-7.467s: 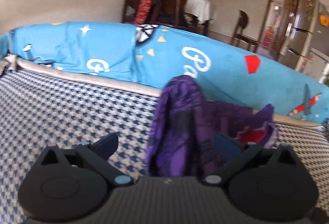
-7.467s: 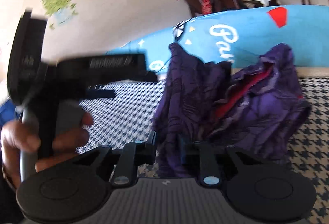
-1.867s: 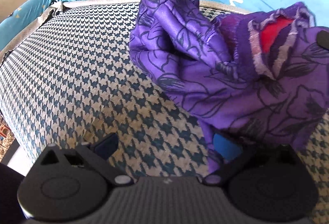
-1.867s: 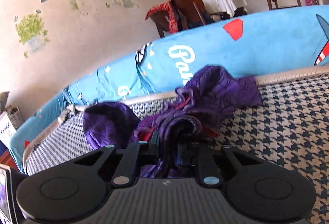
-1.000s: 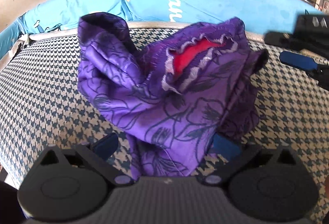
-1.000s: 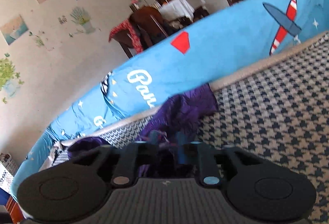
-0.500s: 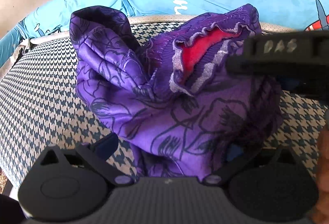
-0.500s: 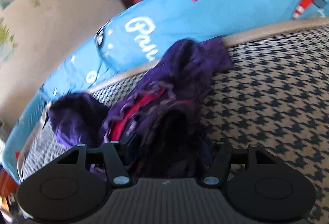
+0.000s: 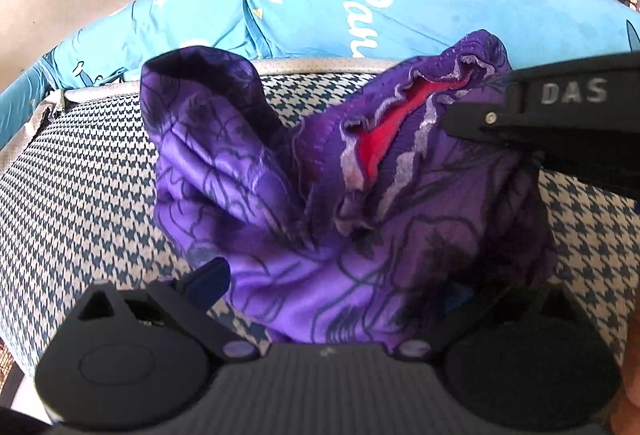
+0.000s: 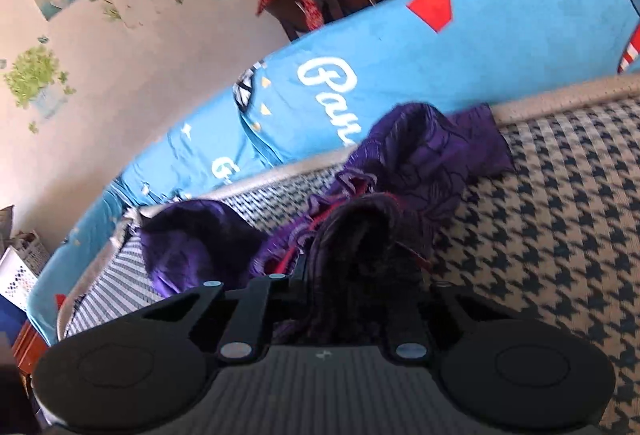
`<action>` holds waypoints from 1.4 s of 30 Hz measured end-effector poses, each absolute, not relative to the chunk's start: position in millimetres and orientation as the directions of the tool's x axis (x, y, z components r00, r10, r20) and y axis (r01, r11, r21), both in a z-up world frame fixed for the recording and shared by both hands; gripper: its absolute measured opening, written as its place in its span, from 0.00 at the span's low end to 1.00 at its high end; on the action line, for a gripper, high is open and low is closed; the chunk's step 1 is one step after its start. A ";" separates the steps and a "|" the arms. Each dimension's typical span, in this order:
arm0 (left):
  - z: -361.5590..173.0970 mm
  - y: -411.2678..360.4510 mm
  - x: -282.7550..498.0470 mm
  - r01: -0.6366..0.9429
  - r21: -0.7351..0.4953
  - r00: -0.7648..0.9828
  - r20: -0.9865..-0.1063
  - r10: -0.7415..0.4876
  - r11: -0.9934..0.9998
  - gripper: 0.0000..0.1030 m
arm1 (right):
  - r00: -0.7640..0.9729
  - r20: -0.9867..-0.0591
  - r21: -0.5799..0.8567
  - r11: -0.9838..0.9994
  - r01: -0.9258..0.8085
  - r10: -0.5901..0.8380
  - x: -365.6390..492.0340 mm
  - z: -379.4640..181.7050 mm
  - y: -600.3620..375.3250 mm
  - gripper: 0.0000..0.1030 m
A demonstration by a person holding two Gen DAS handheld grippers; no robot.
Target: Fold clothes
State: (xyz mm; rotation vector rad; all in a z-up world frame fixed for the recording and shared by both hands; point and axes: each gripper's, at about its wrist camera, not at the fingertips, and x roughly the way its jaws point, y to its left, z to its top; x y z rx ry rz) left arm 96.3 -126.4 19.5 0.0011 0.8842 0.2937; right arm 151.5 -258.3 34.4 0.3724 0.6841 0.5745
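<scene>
Since the previous frame, right gripper had narrowed around a bunched fold of the purple garment. Left gripper stood wide apart, cloth between its fingers, ungripped. Crumpled, red-lined, the garment lay on the houndstooth cushion.

Bright daylight, fisheye warp, slight blur

Black left gripper, blue-padded jaws (white "DAS" lettering opposite).

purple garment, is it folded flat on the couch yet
No, the purple garment sits bunched in a crumpled heap on the checked couch.
</scene>
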 end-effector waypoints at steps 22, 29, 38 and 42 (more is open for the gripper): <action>31.2 -105.6 131.0 -0.337 0.105 0.599 -0.743 0.299 0.936 1.00 | 0.690 -0.408 0.477 0.784 -0.397 0.598 157.8 58.5 -256.5 0.19; 33.4 -92.3 145.4 -0.367 0.128 0.594 -0.730 0.338 0.922 1.00 | 0.730 -0.464 0.445 0.845 -0.297 0.501 162.7 57.9 -274.3 0.19; 33.7 -72.3 156.4 -0.382 0.133 0.593 -0.724 0.353 0.915 1.00 | 0.682 -0.548 0.501 0.843 -0.195 0.483 176.5 39.6 -285.4 0.50; 33.2 -63.3 158.8 -0.380 0.122 0.595 -0.726 0.344 0.917 1.00 | 0.658 -0.555 0.524 0.828 -0.198 0.509 178.0 31.4 -282.0 0.66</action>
